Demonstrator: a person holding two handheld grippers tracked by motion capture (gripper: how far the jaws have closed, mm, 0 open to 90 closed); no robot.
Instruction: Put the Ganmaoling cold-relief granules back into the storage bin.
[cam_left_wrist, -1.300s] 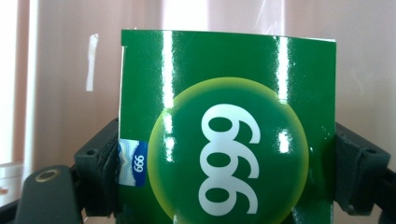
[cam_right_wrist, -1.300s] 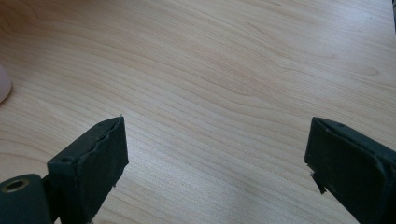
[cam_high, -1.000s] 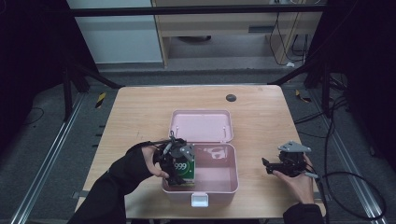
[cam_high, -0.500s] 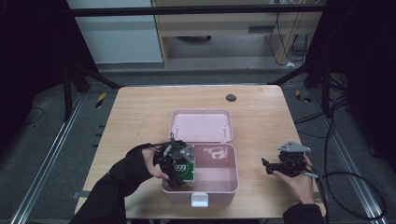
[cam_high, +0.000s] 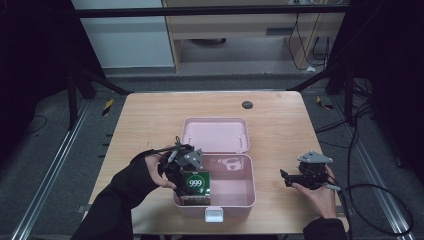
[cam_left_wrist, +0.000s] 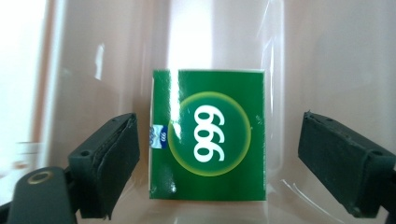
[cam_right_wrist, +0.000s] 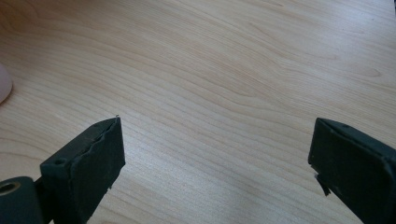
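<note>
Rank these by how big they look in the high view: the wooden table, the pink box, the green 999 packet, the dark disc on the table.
1. Wooden table
2. Pink box, lid open
3. Green 999 packet
4. Dark disc, farther from the camera, yet plainly smallest

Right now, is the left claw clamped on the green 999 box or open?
Open. In the left gripper view both jaws of the left claw stand apart from the green box, which lies in the pink case.

The left gripper (cam_high: 186, 172) has let go of the green box (cam_high: 195, 186), fingers now spread
</note>
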